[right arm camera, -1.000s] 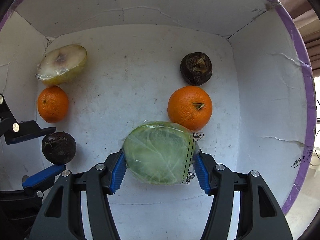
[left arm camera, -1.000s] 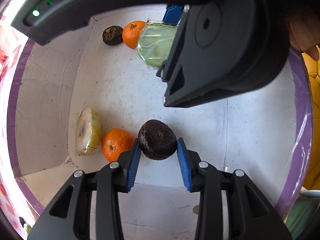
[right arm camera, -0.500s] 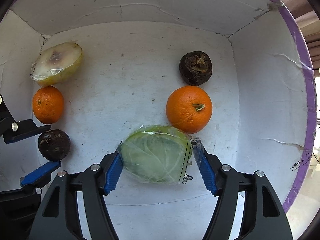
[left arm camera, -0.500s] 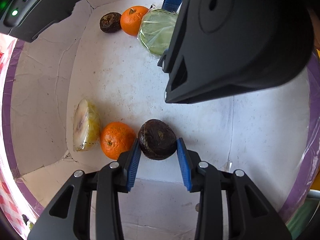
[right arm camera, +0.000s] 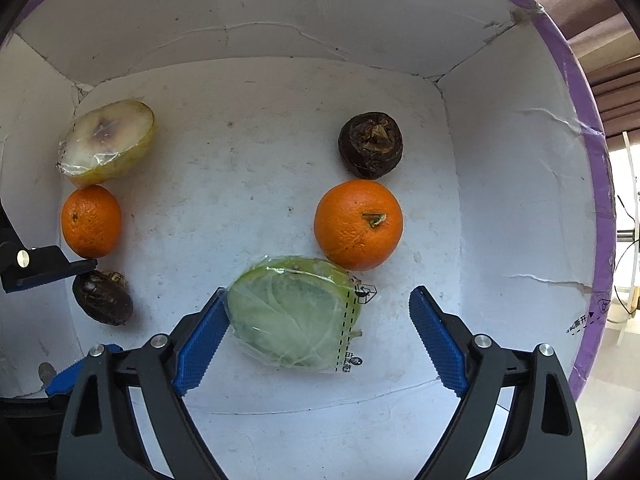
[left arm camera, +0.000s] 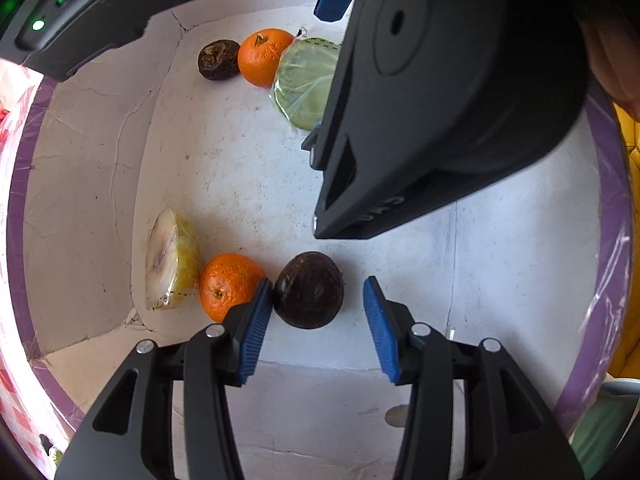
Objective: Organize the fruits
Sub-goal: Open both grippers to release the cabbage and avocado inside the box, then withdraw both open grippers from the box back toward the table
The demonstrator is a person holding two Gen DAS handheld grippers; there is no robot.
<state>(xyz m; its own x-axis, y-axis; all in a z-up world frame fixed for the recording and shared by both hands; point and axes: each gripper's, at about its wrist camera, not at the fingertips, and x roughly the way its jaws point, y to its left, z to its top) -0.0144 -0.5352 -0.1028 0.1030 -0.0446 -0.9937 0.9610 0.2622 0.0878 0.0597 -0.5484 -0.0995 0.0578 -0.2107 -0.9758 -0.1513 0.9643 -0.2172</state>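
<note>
Both grippers are inside a white box with a purple rim. My left gripper is open; a dark round fruit lies on the floor between its jaws, against the left pad. Beside it sit a small orange and a wrapped pale fruit half. My right gripper is open; a wrapped green cabbage half rests on the floor by its left pad. Behind it lie a large orange and a second dark fruit.
The box walls close in on all sides. The right gripper's black body fills the upper right of the left wrist view. The left gripper's finger shows at the left edge of the right wrist view.
Both grippers have opened. The left let go of the dark fruit and the right let go of the wrapped cabbage half; both items now rest on the box floor.
</note>
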